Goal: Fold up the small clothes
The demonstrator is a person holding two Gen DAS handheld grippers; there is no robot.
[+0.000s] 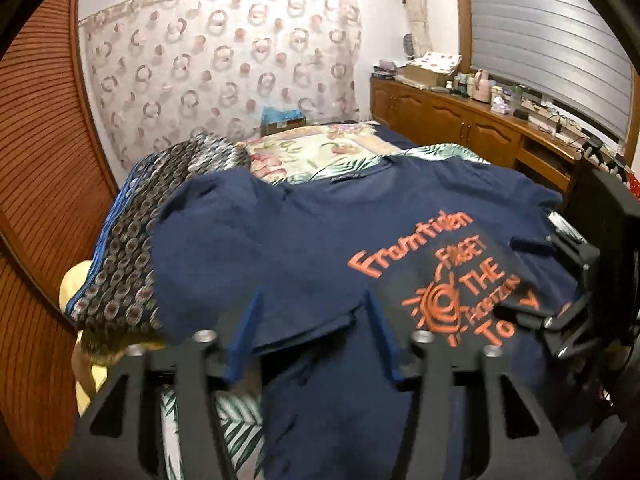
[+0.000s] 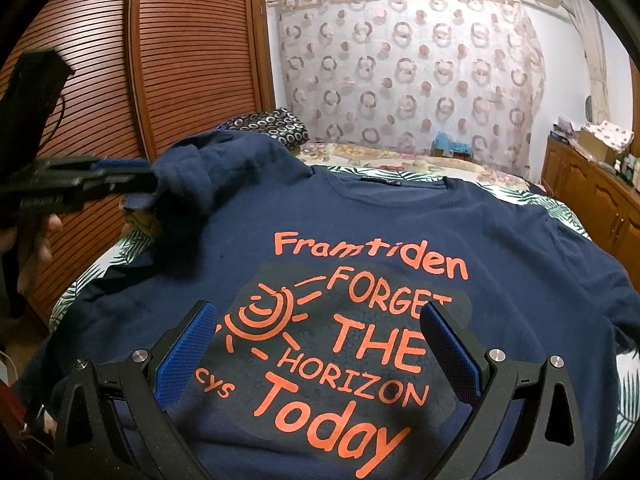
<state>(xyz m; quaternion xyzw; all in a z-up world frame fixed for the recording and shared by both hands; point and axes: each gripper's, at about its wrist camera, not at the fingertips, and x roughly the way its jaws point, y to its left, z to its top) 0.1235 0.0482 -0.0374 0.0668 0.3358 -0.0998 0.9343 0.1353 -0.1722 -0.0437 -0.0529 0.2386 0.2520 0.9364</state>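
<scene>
A navy T-shirt (image 2: 360,232) with orange print lies front up on the bed; it also shows in the left wrist view (image 1: 304,240). My left gripper (image 1: 314,300) has its fingers around the lifted left sleeve; in the right wrist view it (image 2: 144,188) comes in from the left, shut on the bunched sleeve (image 2: 188,172) and holds it above the bed. My right gripper (image 2: 316,312) is open and empty, hovering over the shirt's printed chest; it shows at the right edge of the left wrist view (image 1: 532,276).
The bed has a leaf-print sheet (image 2: 560,208) and a floral cover (image 1: 320,148). A patterned dark pillow (image 1: 168,208) lies at the far left. A slatted wooden wardrobe (image 2: 192,60) stands left; a wooden cabinet (image 1: 460,120) with clutter stands right.
</scene>
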